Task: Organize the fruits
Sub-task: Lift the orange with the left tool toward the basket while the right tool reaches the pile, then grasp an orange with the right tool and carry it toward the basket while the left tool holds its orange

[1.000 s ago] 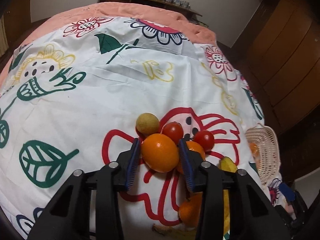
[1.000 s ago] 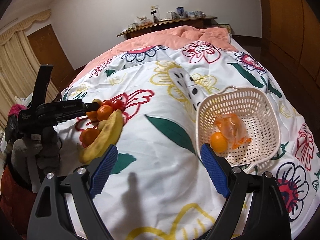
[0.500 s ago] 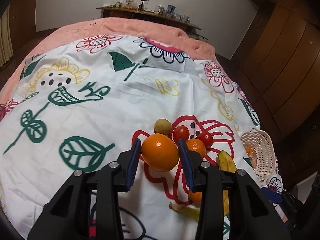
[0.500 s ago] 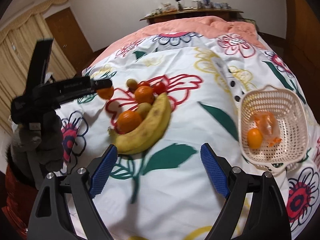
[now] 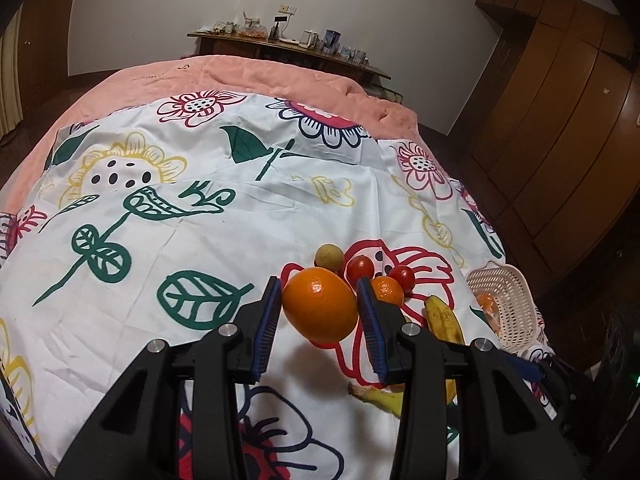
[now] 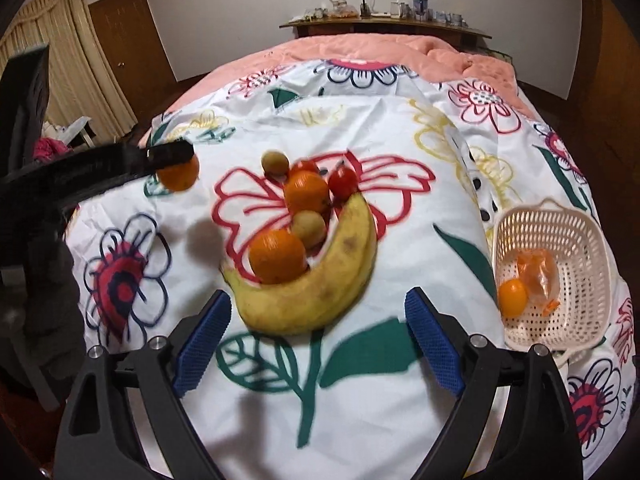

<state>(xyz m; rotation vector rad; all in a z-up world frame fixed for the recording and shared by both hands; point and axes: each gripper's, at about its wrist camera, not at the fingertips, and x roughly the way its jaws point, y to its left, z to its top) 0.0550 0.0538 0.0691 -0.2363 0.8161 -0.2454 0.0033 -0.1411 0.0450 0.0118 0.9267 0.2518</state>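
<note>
Aloft, left tongs [image 5: 320, 308] around orange [image 5: 320, 305].

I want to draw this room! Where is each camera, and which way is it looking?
Left wrist: sits on the left gripper, looking along its fingers across the flowered bed sheet; its fingers clamp an orange.
Right wrist: sits on the right gripper, open above the banana; the left gripper shows at the left.
Both show the held orange, banana and basket.

I see a white flower-printed bedsheet [image 5: 224, 240] filling mid-frame over a salmon-pink quilt [image 5: 248, 80]. A cluttered dark wooden shelf [image 6: 384, 28] sits at top centre, cream pleated curtains [image 6: 60, 60] at upper left.
</note>
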